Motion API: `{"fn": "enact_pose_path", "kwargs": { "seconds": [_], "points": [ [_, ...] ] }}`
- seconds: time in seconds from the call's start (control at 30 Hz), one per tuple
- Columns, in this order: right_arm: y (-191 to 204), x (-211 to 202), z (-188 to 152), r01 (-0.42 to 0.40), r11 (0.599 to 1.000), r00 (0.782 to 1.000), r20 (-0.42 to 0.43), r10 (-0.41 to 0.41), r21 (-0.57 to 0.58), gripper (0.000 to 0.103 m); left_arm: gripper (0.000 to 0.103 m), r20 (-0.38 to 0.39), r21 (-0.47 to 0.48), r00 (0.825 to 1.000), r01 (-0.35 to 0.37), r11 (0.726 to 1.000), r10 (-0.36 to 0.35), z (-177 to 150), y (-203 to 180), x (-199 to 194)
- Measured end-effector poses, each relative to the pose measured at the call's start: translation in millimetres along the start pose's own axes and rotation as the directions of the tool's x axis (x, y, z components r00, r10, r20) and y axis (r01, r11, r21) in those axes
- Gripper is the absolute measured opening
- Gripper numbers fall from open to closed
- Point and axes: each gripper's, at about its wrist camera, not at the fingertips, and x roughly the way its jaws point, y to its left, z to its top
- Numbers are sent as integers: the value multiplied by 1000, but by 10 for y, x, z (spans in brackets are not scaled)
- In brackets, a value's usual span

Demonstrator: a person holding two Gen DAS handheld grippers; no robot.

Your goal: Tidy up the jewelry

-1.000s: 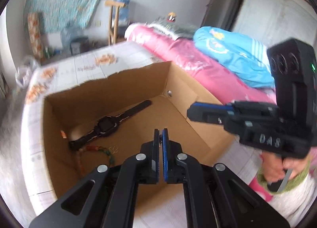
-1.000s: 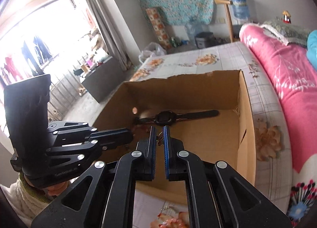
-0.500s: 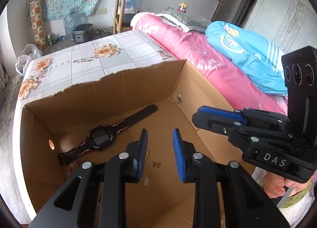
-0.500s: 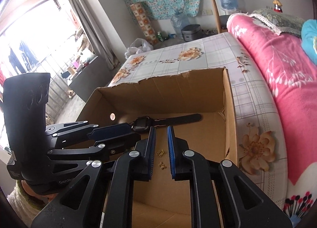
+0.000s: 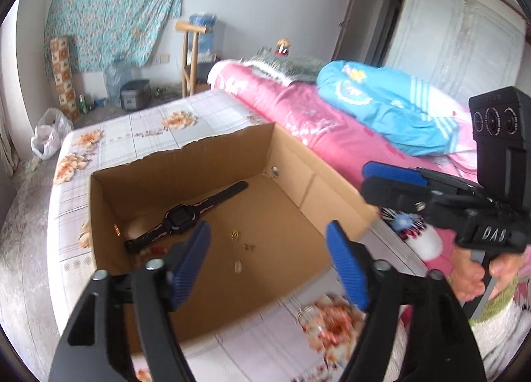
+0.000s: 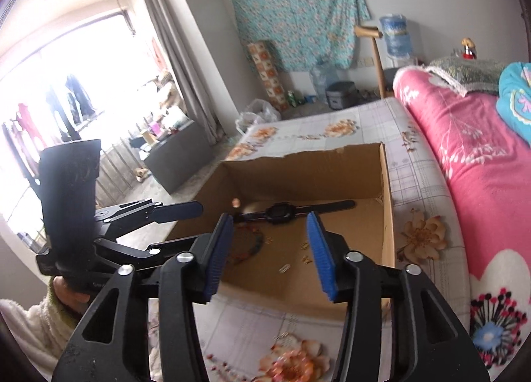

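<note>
An open cardboard box [image 5: 298, 163] [image 6: 386, 203] sits on a flowered bed sheet. On its floor lie a black watch [image 5: 181, 216] [image 6: 282, 209], several small gold earrings [image 5: 244, 246] [image 6: 305, 254] and a beaded bracelet [image 6: 247, 242] partly hidden behind my fingers. My left gripper [image 5: 268, 266] is open and empty above the box's near side. My right gripper [image 6: 268, 249] is open and empty, also above the near edge. Each gripper shows in the other's view, the right one [image 5: 391, 176] and the left one [image 6: 179, 226].
A small metal clip [image 5: 307, 310] [image 6: 282, 335] lies on the sheet in front of the box. A pink quilt [image 5: 332, 136] [image 6: 471, 150] and a blue jacket [image 5: 381, 110] lie to the right. The sheet's left edge [image 5: 53, 216] drops to the floor.
Both grippers were shut on small earrings over the box, then opened wide. The earrings now lie on the box floor. Both grippers have pulled back and up from the box.
</note>
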Motion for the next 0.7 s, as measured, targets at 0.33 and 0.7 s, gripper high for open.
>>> {"fn": "enact_pose_path", "kwargs": {
  "seconds": [0.33,0.7],
  "points": [
    [47,-358,-843,54,995,998,-28,-52,87,65,96,-69,-61,998,-4,998,0,-1050,-77,-239],
    [-145,165,-1204,216,966,956,-232,-179,142,59,97,-247,-13,937,-256,967,245,-1590,-13,644]
  ]
}}
